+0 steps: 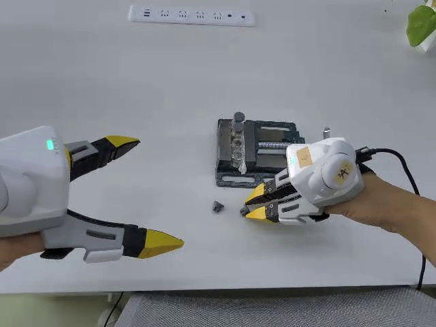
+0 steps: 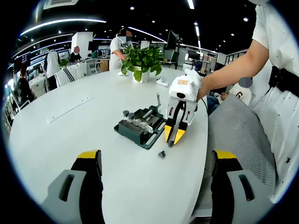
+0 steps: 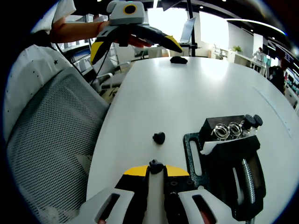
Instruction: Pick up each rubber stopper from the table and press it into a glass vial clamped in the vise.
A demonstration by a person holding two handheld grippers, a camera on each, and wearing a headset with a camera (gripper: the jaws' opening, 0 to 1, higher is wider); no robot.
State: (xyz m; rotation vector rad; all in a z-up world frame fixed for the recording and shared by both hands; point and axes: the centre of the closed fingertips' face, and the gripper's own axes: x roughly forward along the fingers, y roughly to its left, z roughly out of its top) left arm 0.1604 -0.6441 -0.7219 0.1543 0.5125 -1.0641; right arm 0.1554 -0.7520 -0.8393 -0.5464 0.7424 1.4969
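Observation:
A dark vise (image 1: 269, 157) (image 3: 229, 158) (image 2: 135, 130) clamps a row of clear glass vials (image 1: 238, 145) (image 3: 227, 129). The far vial carries a dark stopper (image 1: 238, 117). My right gripper (image 1: 246, 206) (image 3: 156, 169) hovers low just in front of the vise, shut on a small black rubber stopper (image 3: 155, 164). Another loose stopper (image 1: 217, 206) (image 3: 159, 137) (image 2: 161, 154) lies on the white table just left of those tips. My left gripper (image 1: 146, 192) (image 2: 157, 153) is held wide open at the left, well away from the vise, with nothing between its jaws.
A white power strip (image 1: 192, 15) lies at the table's far edge and a plant leaf (image 1: 422, 24) shows at the far right. A black cable (image 1: 402, 163) trails from the right gripper. A grey mesh chair (image 1: 272, 310) sits below the near edge. People stand in the background.

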